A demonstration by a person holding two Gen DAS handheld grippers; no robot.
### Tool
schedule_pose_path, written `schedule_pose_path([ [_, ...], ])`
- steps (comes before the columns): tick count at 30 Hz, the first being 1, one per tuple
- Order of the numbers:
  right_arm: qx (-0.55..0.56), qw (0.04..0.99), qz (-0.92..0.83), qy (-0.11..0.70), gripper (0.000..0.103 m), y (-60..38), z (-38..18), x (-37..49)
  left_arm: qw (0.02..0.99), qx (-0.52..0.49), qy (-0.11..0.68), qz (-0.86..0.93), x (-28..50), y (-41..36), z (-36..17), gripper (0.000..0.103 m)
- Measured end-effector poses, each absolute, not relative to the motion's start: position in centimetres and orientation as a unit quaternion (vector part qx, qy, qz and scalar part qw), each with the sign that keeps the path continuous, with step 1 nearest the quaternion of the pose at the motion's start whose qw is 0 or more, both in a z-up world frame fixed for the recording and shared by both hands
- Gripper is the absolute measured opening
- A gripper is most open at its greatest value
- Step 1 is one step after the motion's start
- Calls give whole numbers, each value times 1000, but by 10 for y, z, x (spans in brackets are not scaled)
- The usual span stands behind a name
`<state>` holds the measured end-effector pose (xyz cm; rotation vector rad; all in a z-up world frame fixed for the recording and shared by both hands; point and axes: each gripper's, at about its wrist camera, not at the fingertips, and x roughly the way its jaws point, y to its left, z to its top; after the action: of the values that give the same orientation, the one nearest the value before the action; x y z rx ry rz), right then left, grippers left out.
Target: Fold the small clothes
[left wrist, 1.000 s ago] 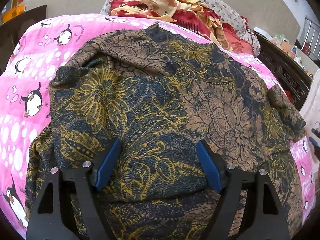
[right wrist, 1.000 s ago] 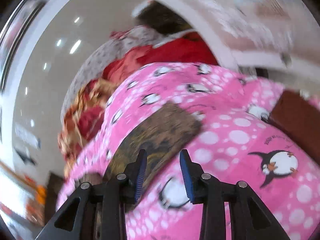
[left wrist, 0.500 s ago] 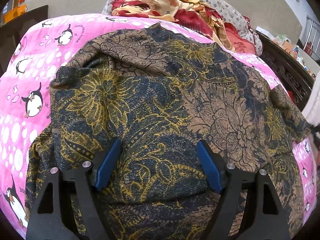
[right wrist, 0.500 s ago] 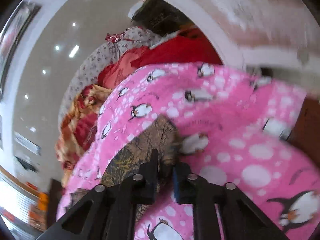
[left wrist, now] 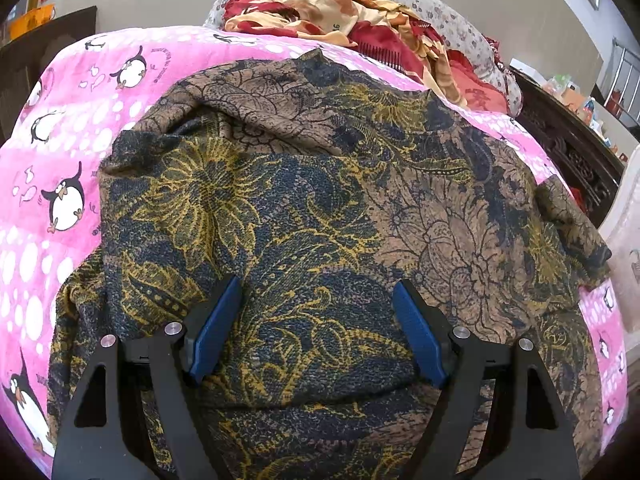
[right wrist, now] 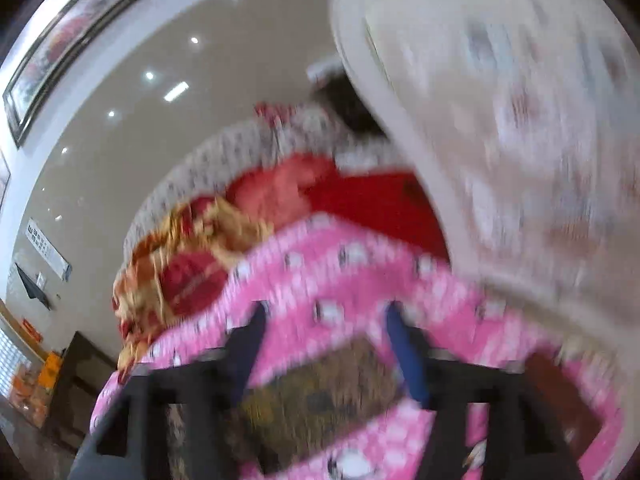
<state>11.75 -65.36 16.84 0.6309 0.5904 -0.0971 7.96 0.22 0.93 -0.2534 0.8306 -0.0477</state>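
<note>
Barely begun: patterned garment (left wrist: 320,208) lying rumpled mid-frame on the pink penguin blanket (left wrist: 72,128), no tidy fold showing yet. Left gripper (left wrist: 318,328) released, fingers spread above cloth. Right gripper (right wrist: 328,344) opening, nothing between (blurred view).

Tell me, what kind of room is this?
Probably a bedroom at home: a pink penguin blanket covers what looks like a bed, a flowery pillow lies at its far end, and dark carved wooden furniture stands beside it.
</note>
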Motion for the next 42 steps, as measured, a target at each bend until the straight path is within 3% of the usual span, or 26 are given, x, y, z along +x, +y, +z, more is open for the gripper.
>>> schedule_pose_path([
  [3,391,865,-20,315,51,-649,99,108,907,-123,402,-23,79,2,9,79],
  [7,502,808,-13,309,51,-654,27,102,907,-123,402,-23,79,2,9,79],
  [9,535,793,-16,293,43,-658,10,105,907,-122,403,-23,80,2,9,79],
  [11,546,795,-19,263,43,-661,7,109,907,-121,403,-22,80,2,9,79],
  [15,523,807,-10,275,29,-656,7,134,907,-119,404,-20,80,1,9,79],
  [16,510,812,-11,283,20,-655,9,140,907,-119,404,-19,80,1,9,79],
  [19,484,815,-27,317,8,-655,14,154,907,-117,405,-18,80,0,9,79],
  [24,411,859,-26,305,6,-646,58,152,907,-116,405,-17,80,0,9,79],
  [35,287,938,-61,183,6,-656,226,119,907,-120,404,-19,80,0,9,79],
  [42,234,945,78,217,6,-519,226,138,905,-115,409,-22,78,1,16,79],
])
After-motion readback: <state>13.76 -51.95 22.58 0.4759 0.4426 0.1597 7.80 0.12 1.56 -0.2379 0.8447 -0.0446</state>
